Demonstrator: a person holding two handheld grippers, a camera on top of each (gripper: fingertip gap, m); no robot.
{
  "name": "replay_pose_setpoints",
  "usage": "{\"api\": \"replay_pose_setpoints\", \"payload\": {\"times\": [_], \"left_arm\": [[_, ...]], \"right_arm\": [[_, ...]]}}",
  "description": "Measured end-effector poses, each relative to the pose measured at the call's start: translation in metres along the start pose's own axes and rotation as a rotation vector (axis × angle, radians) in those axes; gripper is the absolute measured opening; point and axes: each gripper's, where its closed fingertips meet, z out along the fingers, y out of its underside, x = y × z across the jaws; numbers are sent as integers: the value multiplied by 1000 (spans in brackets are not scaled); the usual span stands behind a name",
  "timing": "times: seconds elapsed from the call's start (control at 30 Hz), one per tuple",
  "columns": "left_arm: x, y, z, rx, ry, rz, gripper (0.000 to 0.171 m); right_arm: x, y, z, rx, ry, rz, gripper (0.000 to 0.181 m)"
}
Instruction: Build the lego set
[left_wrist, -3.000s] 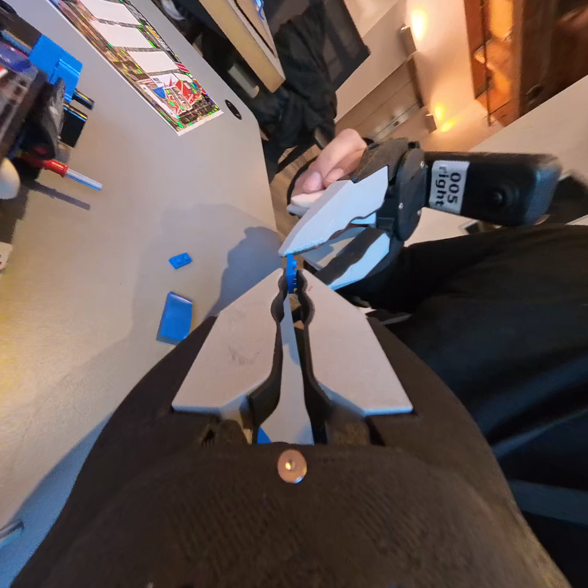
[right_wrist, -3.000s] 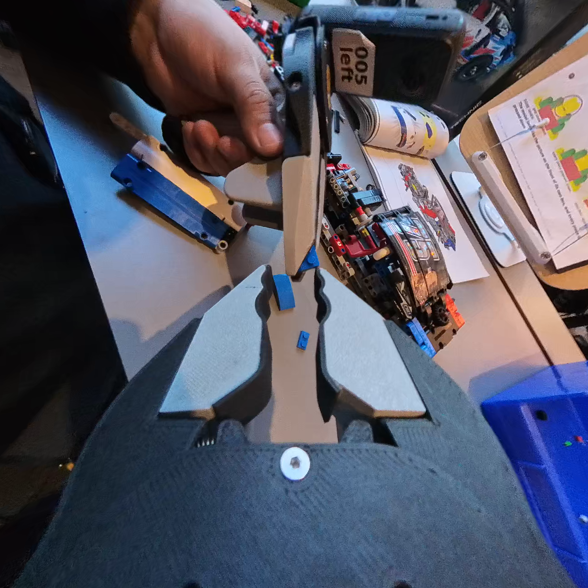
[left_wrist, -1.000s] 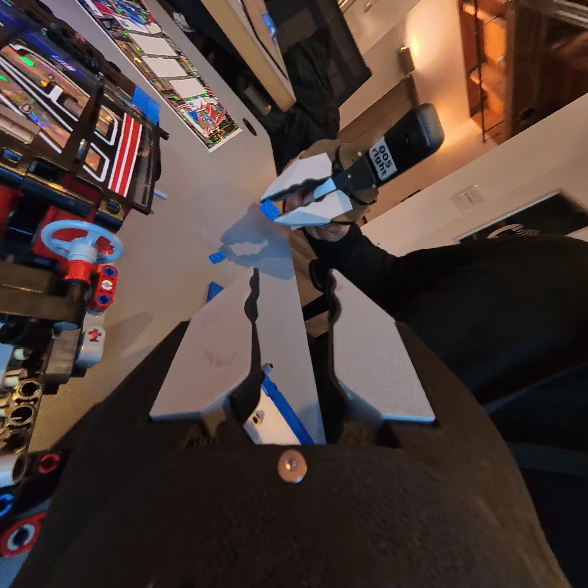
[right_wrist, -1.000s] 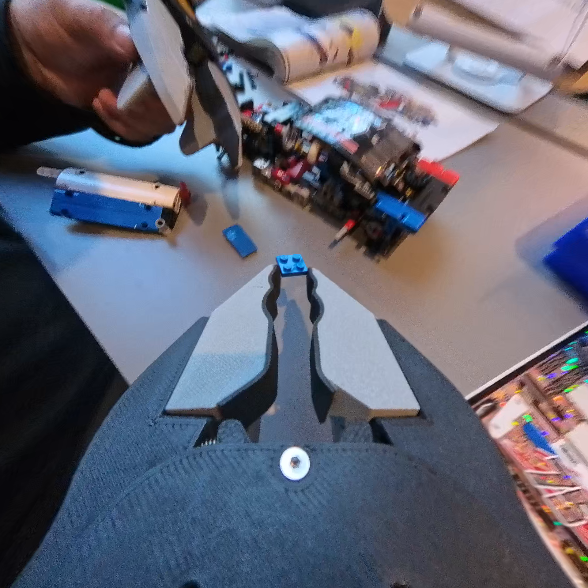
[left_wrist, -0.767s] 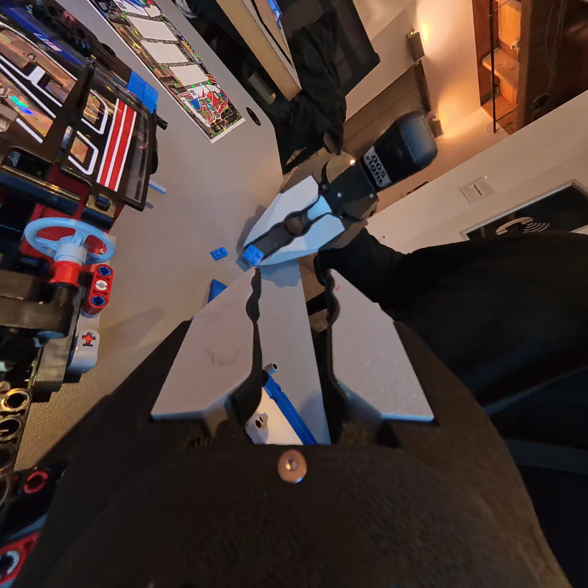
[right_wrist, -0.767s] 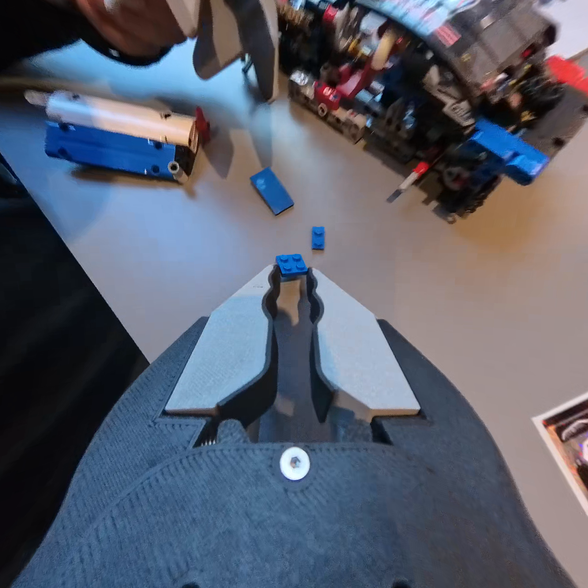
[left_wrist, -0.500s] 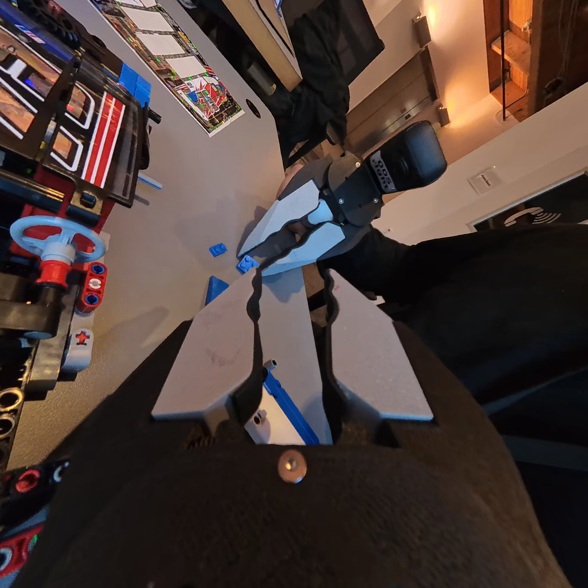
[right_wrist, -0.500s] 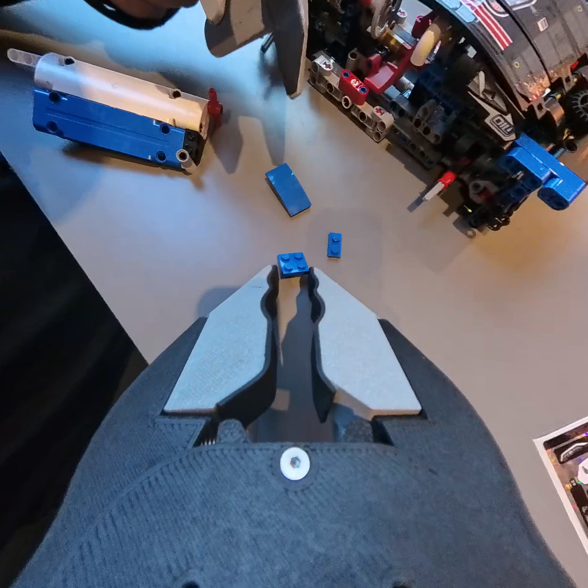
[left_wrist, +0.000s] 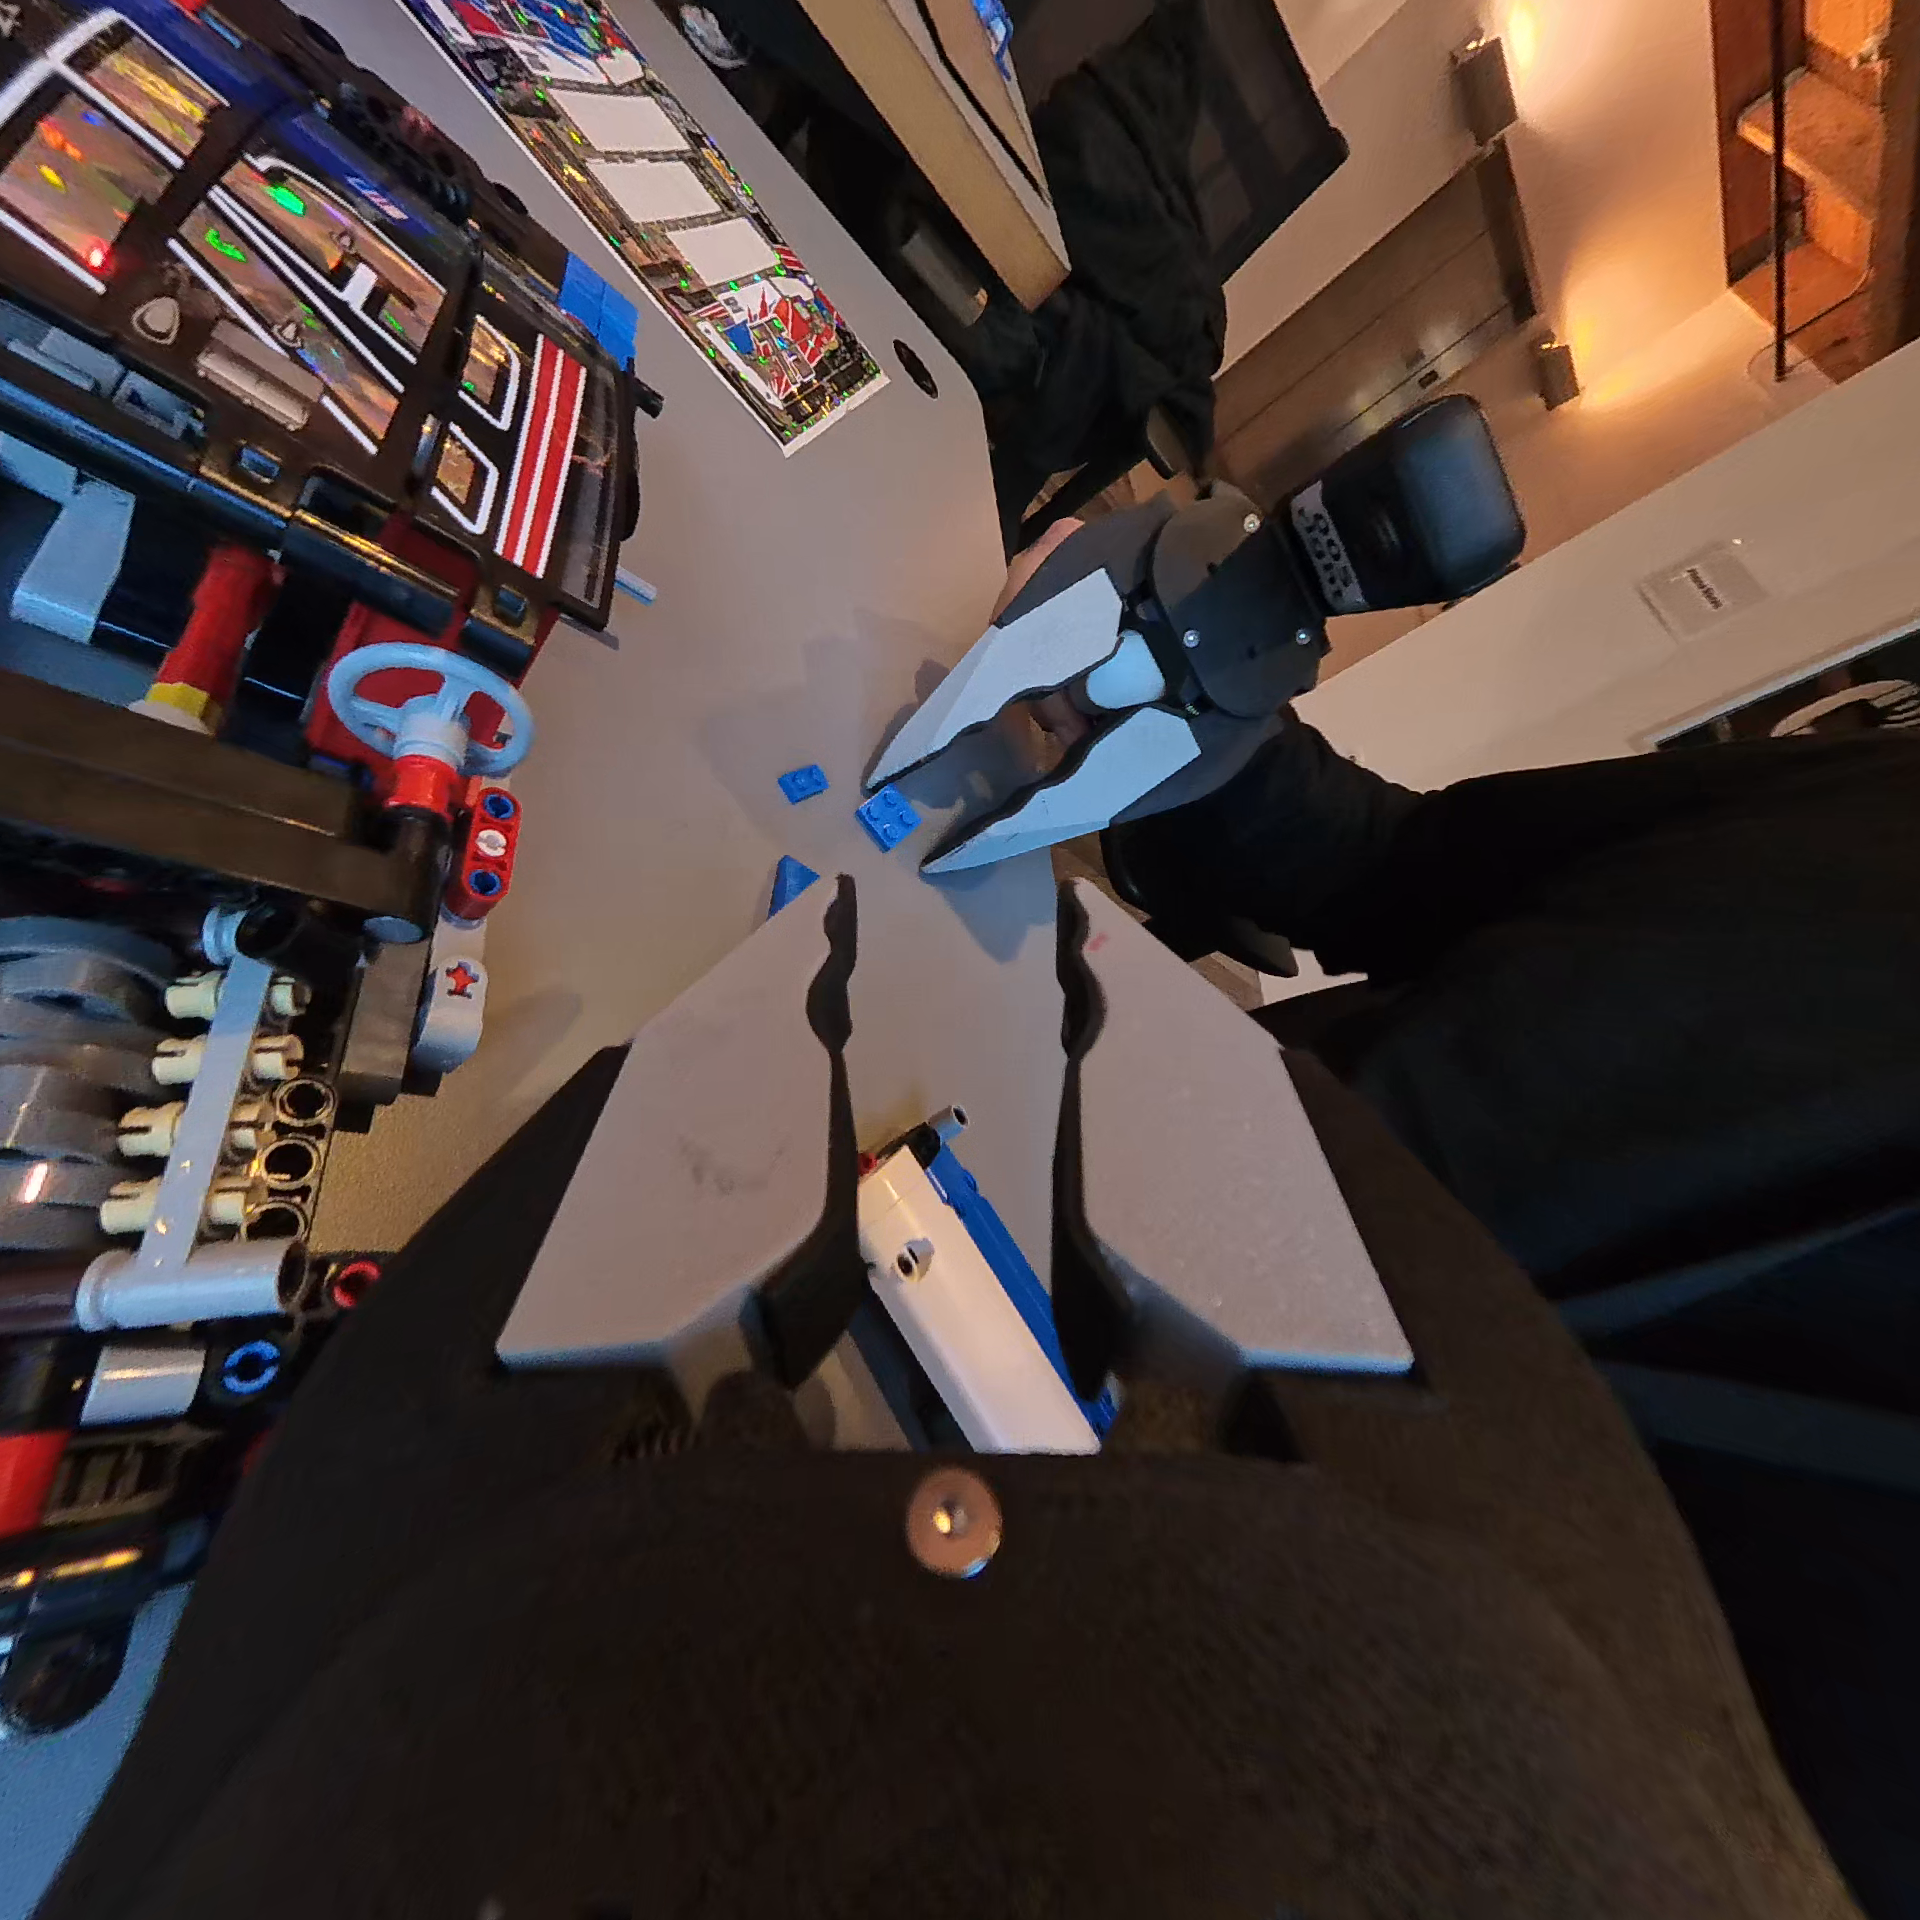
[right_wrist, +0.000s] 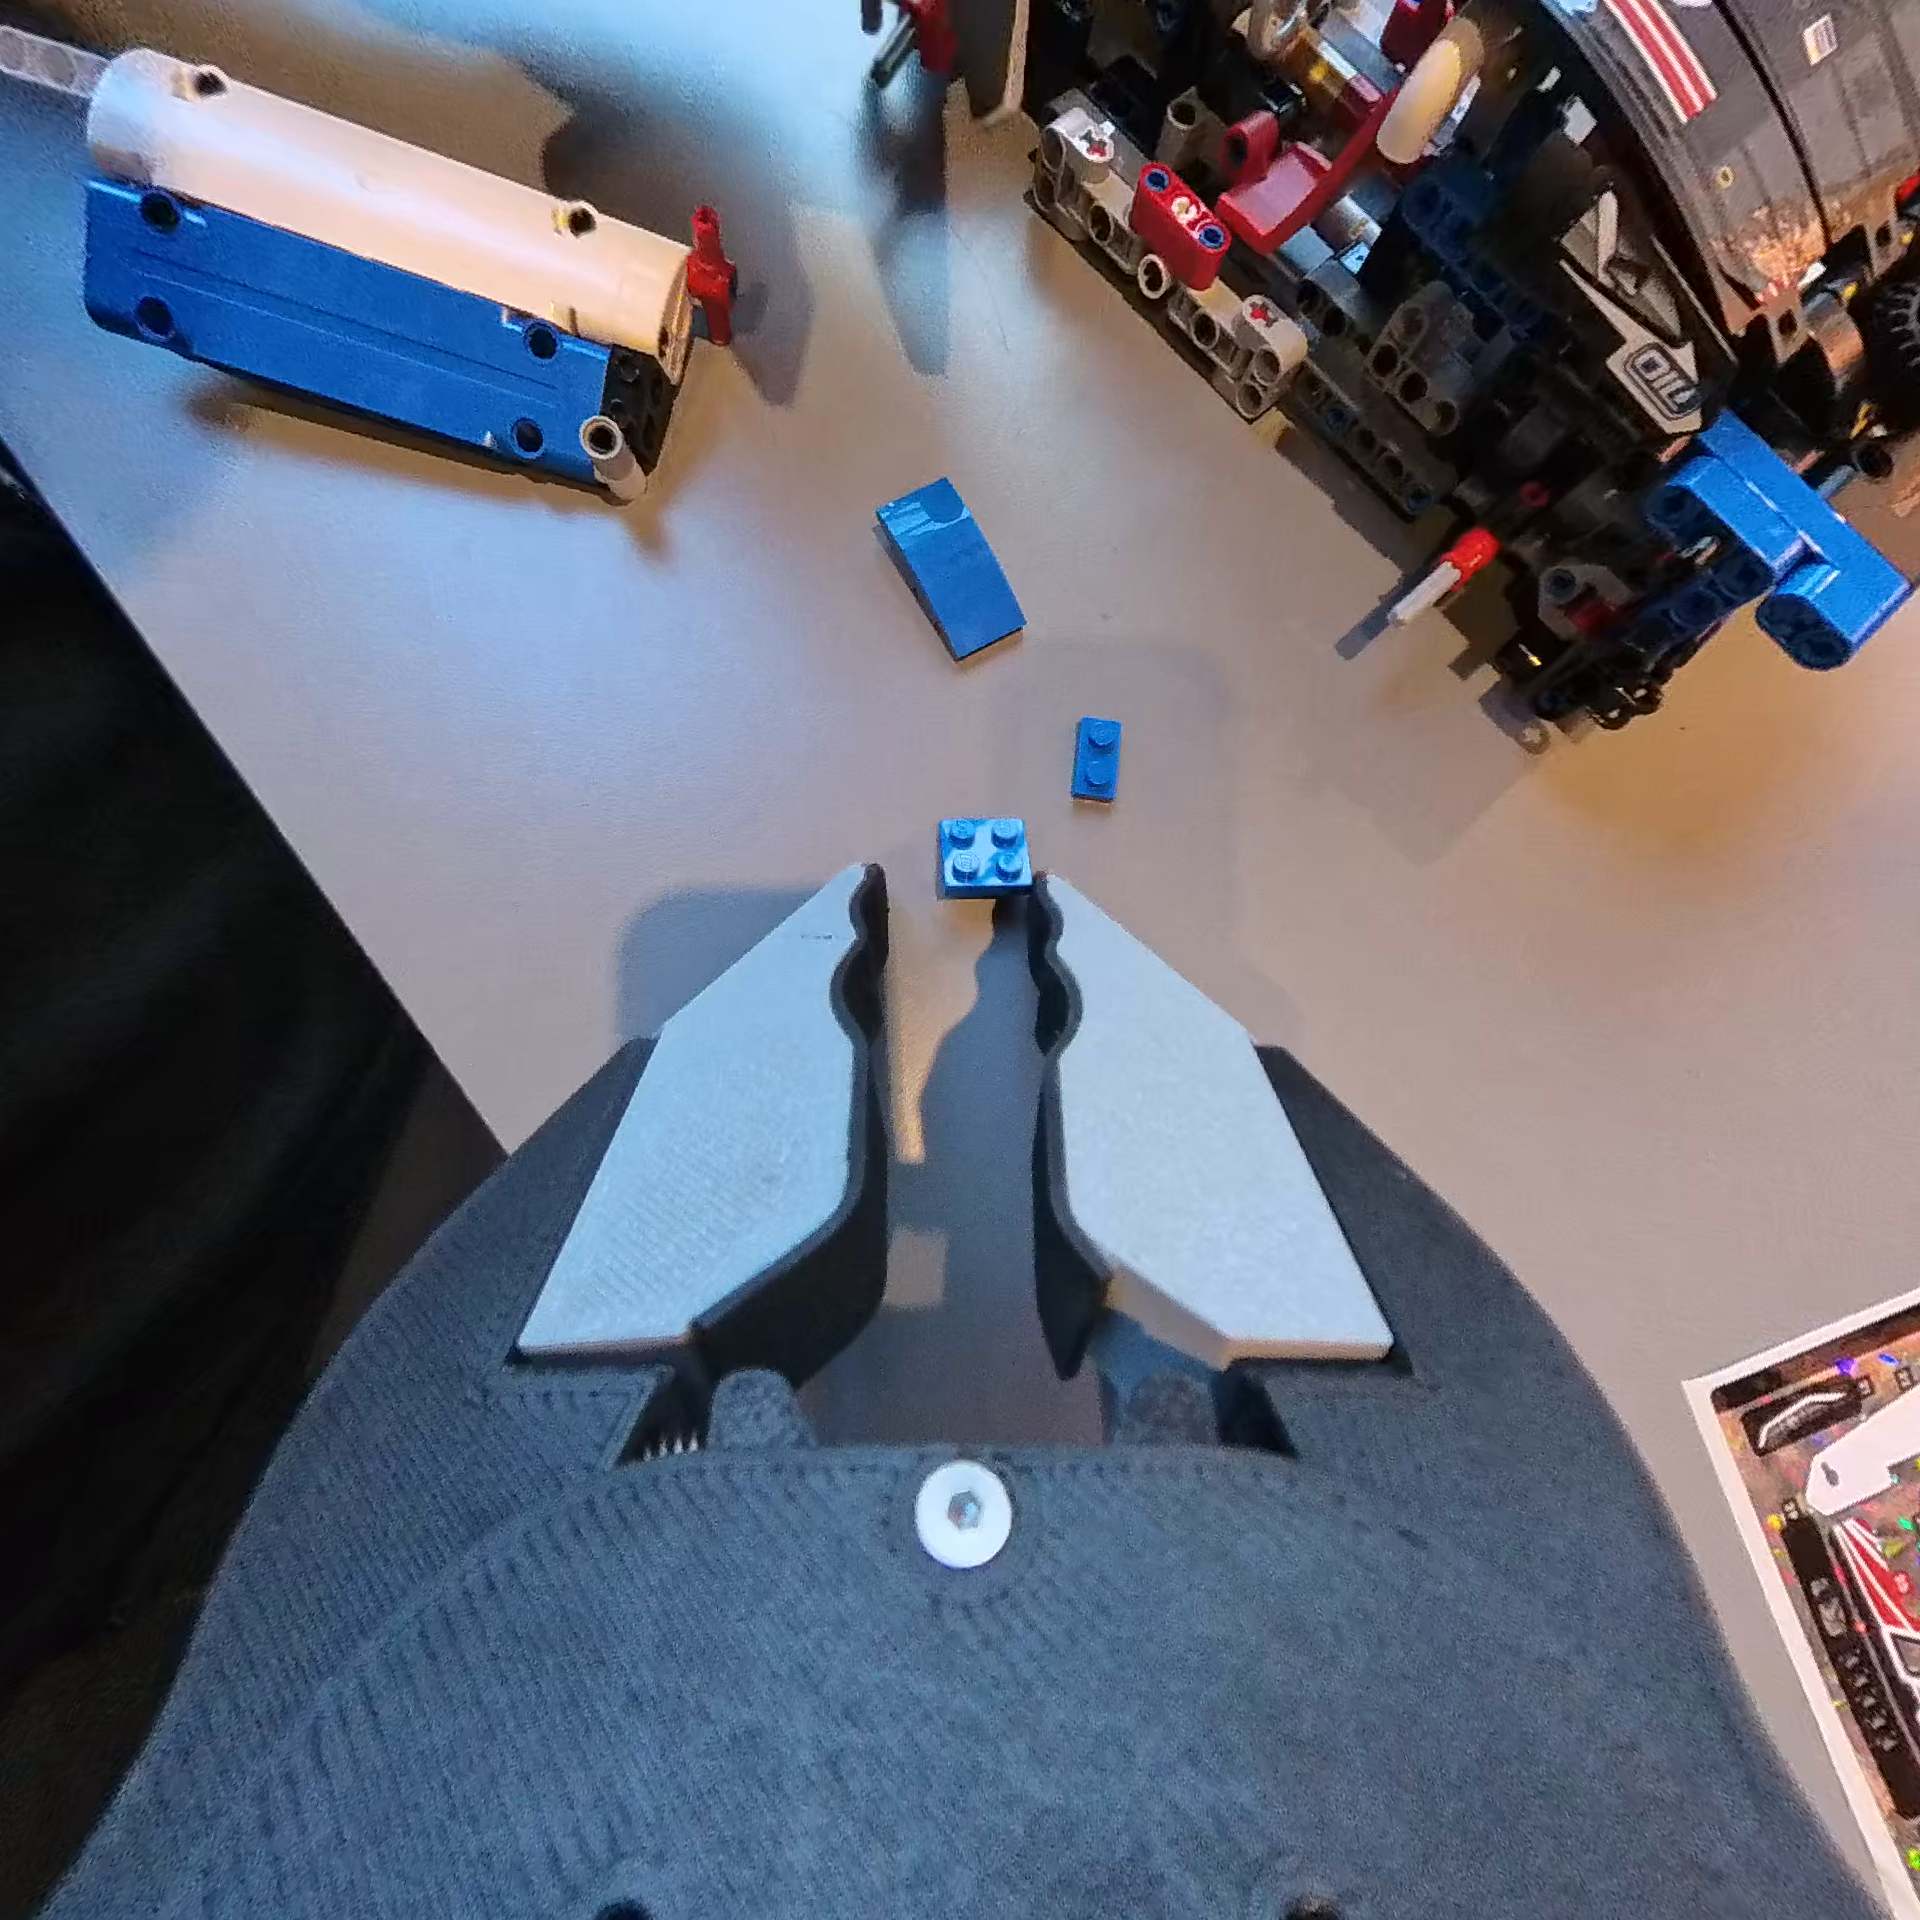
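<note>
R gripper (right_wrist: 956, 883) has its fingers apart, tips low over the table (right_wrist: 520, 675), w/ a small blue square plate (right_wrist: 983, 856) lying just ahead of them, not gripped. A smaller blue plate (right_wrist: 1096, 760) and a blue curved piece (right_wrist: 951, 566) lie beyond. L gripper (left_wrist: 951, 914) is also spread, empty, above a blue-and-white panel (left_wrist: 956, 1299). Lego car (right_wrist: 1507, 260) sits far right.

Counter (right_wrist: 1455, 1039): smooth matt grey laminate look. Right gripper (right_wrist: 956, 883): matt grey fingers, fine printed grain; ribbed black printed plastic body, shiny metal screw (right_wrist: 963, 1514). Left gripper (left_wrist: 951, 904): same matt grey plastic, faint scuffs. Blue 2x2 plate (right_wrist: 983, 856), small plate (right_wrist: 1096, 758), curved slope (right_wrist: 951, 566): glossy plastic. Car model (right_wrist: 1507, 260): glossy plastic, holographic stickers. Sticker sheet (right_wrist: 1839, 1507): glossy paper.
</note>
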Motion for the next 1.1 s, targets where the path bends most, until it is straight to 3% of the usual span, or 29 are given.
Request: {"api": "replay_pose_setpoints", "payload": {"times": [0.13,0.4,0.53,0.7,0.83,0.97,1.1], "left_arm": [[-1,2,-3,-18,-53,48,36],[-6,2,-3,-53,-196,170,36],[-4,-3,-6,-37,-205,181,36],[-4,-10,-12,-14,-237,204,36],[-5,-12,-13,-9,-250,217,36],[-17,-7,-8,-36,-304,238,36],[-27,-7,-9,-39,-428,312,38]], "right_arm": [[1,1,-2,-46,17,-18,35],[-2,4,-4,-67,-4,9,36],[-2,5,-5,-85,-12,16,40],[20,-21,-24,48,75,29,21],[28,-29,-19,87,37,105,21],[35,-20,-10,86,62,91,22],[43,-13,-10,127,83,62,11]]}}
